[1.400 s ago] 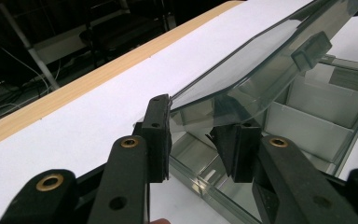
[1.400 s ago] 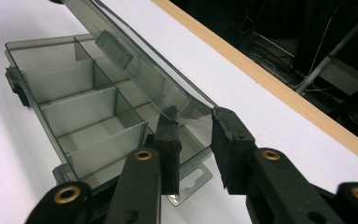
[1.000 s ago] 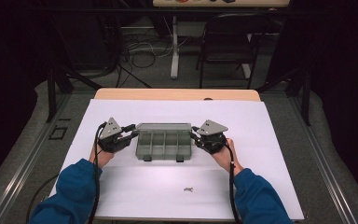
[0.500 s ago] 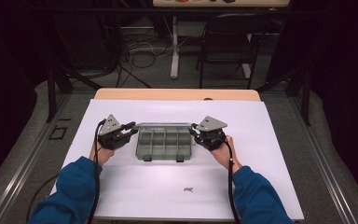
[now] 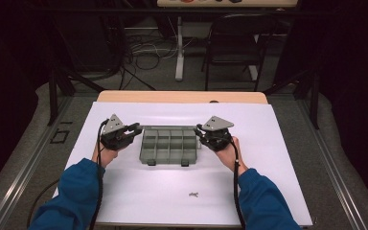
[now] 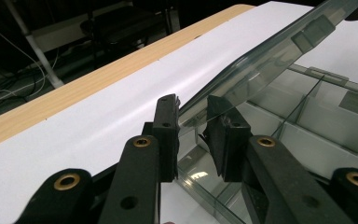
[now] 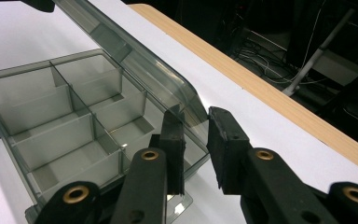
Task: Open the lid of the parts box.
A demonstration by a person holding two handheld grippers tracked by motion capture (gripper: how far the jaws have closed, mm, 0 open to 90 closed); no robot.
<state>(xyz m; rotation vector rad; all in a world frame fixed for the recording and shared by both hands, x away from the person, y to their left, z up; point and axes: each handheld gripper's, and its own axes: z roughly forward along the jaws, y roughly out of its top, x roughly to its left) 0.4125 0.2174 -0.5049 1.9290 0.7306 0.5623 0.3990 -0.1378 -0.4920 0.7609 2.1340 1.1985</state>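
Jaws of the left gripper [image 6: 193, 112] have just been closing around one end of the smoke-grey transparent plastic lid [image 6: 261, 60]. The lid's rim runs between them, but I cannot tell whether the pads already press on it. Jaws of the right gripper [image 7: 193, 121] stand a little apart around the lid's other corner: the plastic lies against one jaw, and a sliver of white shows before the other, so this end is bracketed rather than pinched.

The lid is raised and tilted over its grey, divided compartment box [image 5: 168, 146], whose cells look empty. The box sits on the white-covered counter [image 5: 268, 191] directly between the two grippers, with the left gripper [image 5: 133, 130] at its left end and the right gripper [image 5: 199, 132] at its right end.

The main risk, as I judge it, is an uneven hold. If one end is gripped and the other is loose, moving the lid could twist it on its hinges, let the slick rim slide off the pads, or drag the light box across the counter.

A small pale object [image 5: 193, 194] lies well apart, nearer the person; a dark chair [image 5: 235, 43] stands beyond.
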